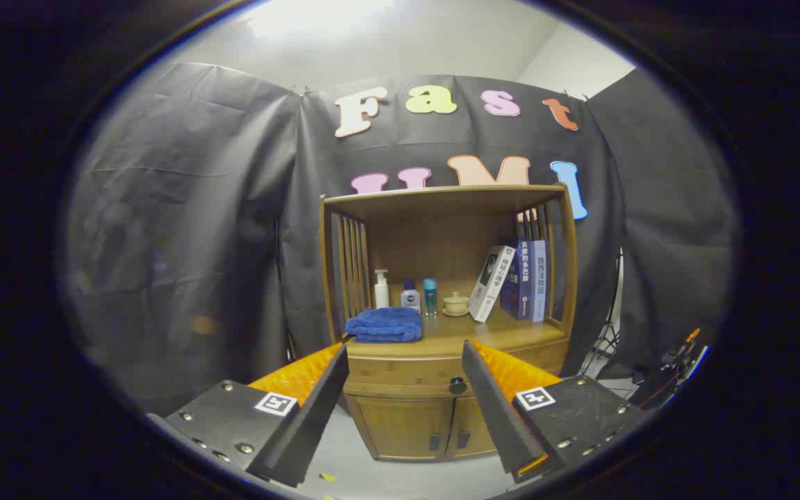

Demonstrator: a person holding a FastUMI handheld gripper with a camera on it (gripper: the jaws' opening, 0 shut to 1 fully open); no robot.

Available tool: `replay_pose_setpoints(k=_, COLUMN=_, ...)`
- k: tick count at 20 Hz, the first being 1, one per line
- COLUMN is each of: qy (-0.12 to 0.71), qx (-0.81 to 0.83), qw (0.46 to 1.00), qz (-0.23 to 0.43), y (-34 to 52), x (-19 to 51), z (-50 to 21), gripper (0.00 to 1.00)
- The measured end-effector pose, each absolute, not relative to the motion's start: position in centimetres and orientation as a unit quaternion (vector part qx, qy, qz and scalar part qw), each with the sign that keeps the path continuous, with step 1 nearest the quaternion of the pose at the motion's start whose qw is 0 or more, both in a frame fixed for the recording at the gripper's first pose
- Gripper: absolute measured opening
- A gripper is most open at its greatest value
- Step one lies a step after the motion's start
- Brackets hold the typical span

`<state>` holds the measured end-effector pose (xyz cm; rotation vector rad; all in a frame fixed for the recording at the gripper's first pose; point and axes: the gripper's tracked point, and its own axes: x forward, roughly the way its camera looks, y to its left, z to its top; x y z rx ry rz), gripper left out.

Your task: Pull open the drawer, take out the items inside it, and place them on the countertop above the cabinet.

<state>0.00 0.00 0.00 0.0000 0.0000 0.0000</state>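
The gripper (403, 361) sits nearest, its two fingers (317, 410) spread wide apart with nothing held between them, aimed at a brown wooden cabinet (442, 326) that stands well ahead against the black cloth wall. Seen through the gap between the fingers is the cabinet's closed wooden drawer (407, 378), a wide band across the front with a small dark round knob (457, 384) near its right end, close to the right finger. Below the drawer are two closed wooden cabinet doors (428, 427) with small dark handles at their meeting edge. Directly above the drawer lies the flat wooden counter (483, 333). On the counter's left front rests a folded blue towel (385, 325). Behind the towel stand a white pump bottle (381, 289), a small dark-blue-capped white bottle (410, 296) and a slim clear blue bottle (430, 296). Right of these sits a small cream-coloured lidded cup on a saucer (455, 304). Further right, a white book (490, 283) leans against several upright blue books (528, 279) beside the cabinet's slatted right side. What the drawer holds is hidden.
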Motion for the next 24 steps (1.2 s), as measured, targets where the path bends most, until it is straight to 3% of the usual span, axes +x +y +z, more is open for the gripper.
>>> replay_pose_setpoints(k=24, qy=-0.001, qx=-0.009, qw=0.999, qz=-0.040, y=-3.4, x=3.3, z=-3.2, gripper=0.99)
